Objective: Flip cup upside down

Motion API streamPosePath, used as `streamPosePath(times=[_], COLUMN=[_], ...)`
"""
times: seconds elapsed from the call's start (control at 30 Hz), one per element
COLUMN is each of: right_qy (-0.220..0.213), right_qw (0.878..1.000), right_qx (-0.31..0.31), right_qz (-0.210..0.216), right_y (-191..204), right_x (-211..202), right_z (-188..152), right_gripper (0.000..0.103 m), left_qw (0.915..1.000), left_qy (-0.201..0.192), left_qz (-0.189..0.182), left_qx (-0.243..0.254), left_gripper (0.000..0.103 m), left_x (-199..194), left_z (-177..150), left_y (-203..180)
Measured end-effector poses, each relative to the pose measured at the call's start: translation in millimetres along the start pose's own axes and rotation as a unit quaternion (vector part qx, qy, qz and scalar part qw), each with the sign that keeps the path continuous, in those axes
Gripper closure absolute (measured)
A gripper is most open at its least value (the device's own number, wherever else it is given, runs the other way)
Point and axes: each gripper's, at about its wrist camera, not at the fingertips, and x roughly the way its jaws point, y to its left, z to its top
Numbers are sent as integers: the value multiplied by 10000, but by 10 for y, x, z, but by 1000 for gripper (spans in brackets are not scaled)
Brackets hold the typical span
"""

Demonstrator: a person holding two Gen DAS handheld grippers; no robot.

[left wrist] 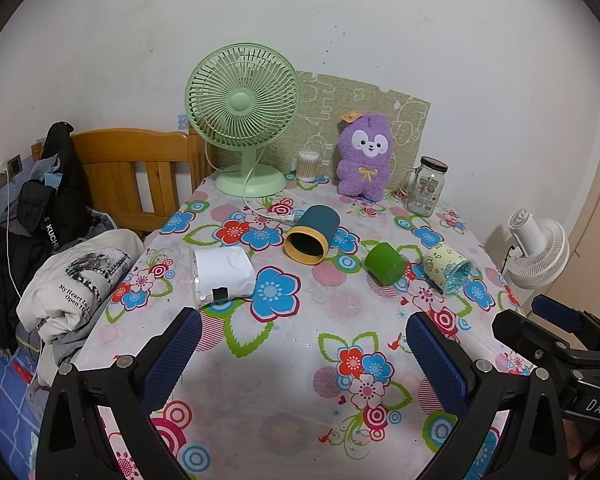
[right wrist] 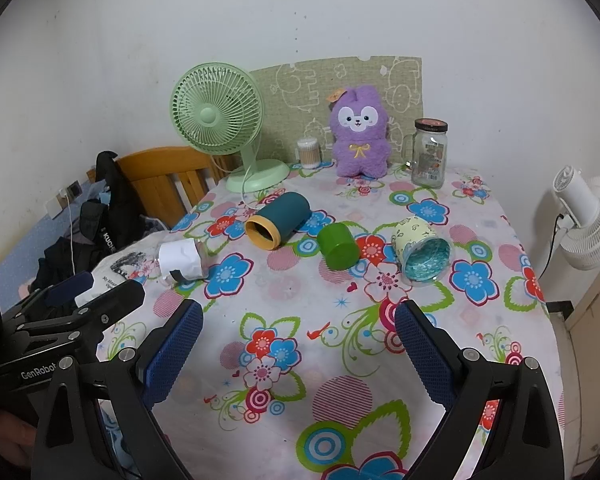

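Cups lie tipped mid-frame: teal plastic cup with yellow rim (right wrist: 278,220), small green cup (right wrist: 337,247). Left gripper (left wrist: 303,354) and right gripper (right wrist: 299,350) gape, grasping nothing. Round cups may roll away (if bumped).

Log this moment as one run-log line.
phase: pre-grasp | left tongs: open, empty | right tongs: open, empty | teal cup, green cup, patterned cup, paper-wrapped cup: on sides

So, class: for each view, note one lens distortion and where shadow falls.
Left wrist view: the wall bows into a dark circular vignette; the left hand-held gripper shades the floral tablecloth between its fingers. Right wrist view: same vignette; dim tablecloth near the right hand-held gripper.
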Motion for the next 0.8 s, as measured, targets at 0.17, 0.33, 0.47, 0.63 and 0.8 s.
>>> streamPosePath(times=[0.17, 0.33, 0.47, 0.63, 0.8], right_qy=[2, 9, 13, 10, 16], right_qw=[10000, 10000, 10000, 10000, 10000], right_qx=[5, 4, 9, 5, 9], right_qz=[-9, -13, -17, -14, -8], right_y=[-1, -1, 2, 8, 7], right_x=[1, 4, 0, 6, 10], right_z=[-1, 3, 4, -8, -9], right_gripper=[5, 5, 5, 5, 5], left_qw=[10000, 10000, 10000, 10000, 10000], left_qy=[1, 7, 5, 6, 9], left_qz=[-5, -2, 4, 10, 3], left_qx=[-1, 5, 7, -2, 3], left_gripper=[0, 0, 0, 0, 0], left_x=[-1, 9, 10, 24, 24], left_z=[2, 6, 5, -22, -23], left_y=[1, 30, 28, 35, 35])
